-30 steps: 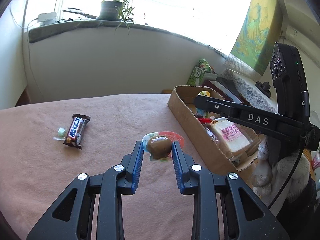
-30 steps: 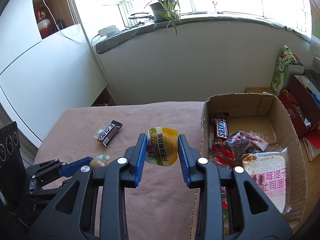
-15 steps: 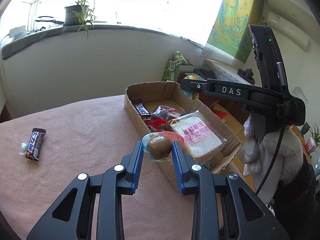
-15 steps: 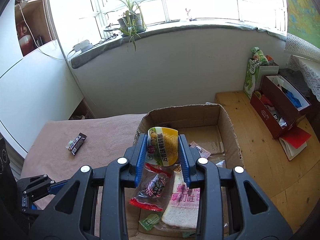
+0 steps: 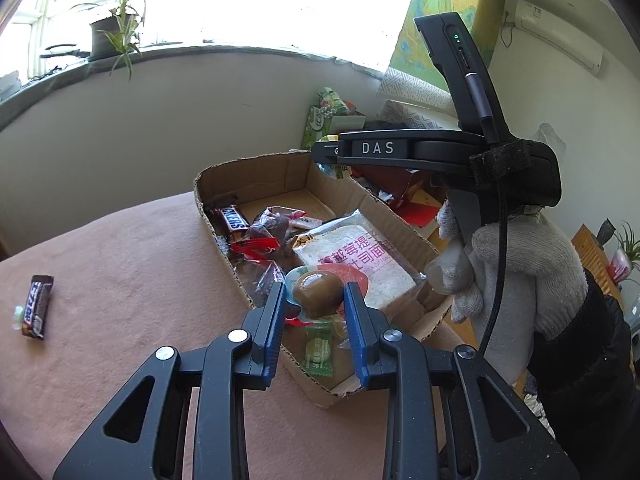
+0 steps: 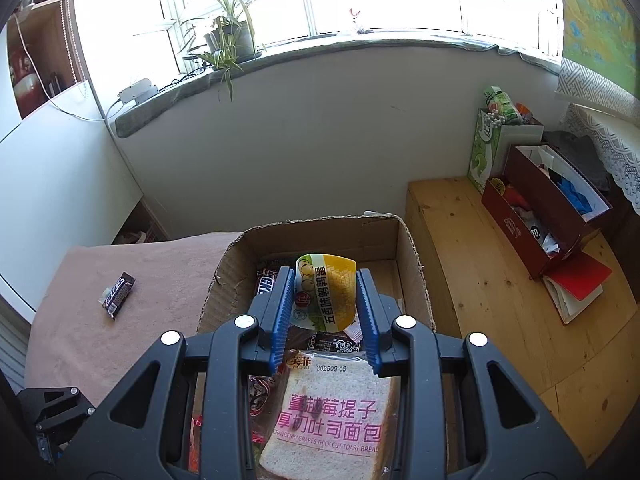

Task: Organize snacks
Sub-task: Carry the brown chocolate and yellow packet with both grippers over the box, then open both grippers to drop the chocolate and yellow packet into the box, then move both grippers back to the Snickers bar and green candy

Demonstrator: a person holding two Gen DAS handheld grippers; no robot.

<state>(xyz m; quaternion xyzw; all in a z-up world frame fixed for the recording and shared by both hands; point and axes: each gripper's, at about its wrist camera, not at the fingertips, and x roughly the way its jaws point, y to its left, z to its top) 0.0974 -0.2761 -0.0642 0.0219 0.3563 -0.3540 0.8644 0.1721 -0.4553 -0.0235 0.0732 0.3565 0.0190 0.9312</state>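
Observation:
My left gripper is shut on a packed brown egg and holds it over the near end of the cardboard box. Over the same cardboard box, my right gripper is shut on a yellow-green egg packet. Inside lie a bag of toast bread, a Snickers bar, red-wrapped snacks and a green candy. The toast bread sits right under the right gripper. Another chocolate bar lies on the pink tablecloth, far left; the chocolate bar also shows in the right wrist view.
A gloved hand carries the right gripper's body beside the box. A wooden bench with a red open box and a green carton stands right of the table. The white wall and a plant on the sill lie behind.
Both grippers have carried their egg packets rightwards from above the tablecloth to above the box. The chocolate bar on the cloth has slid toward the left edge of both views.

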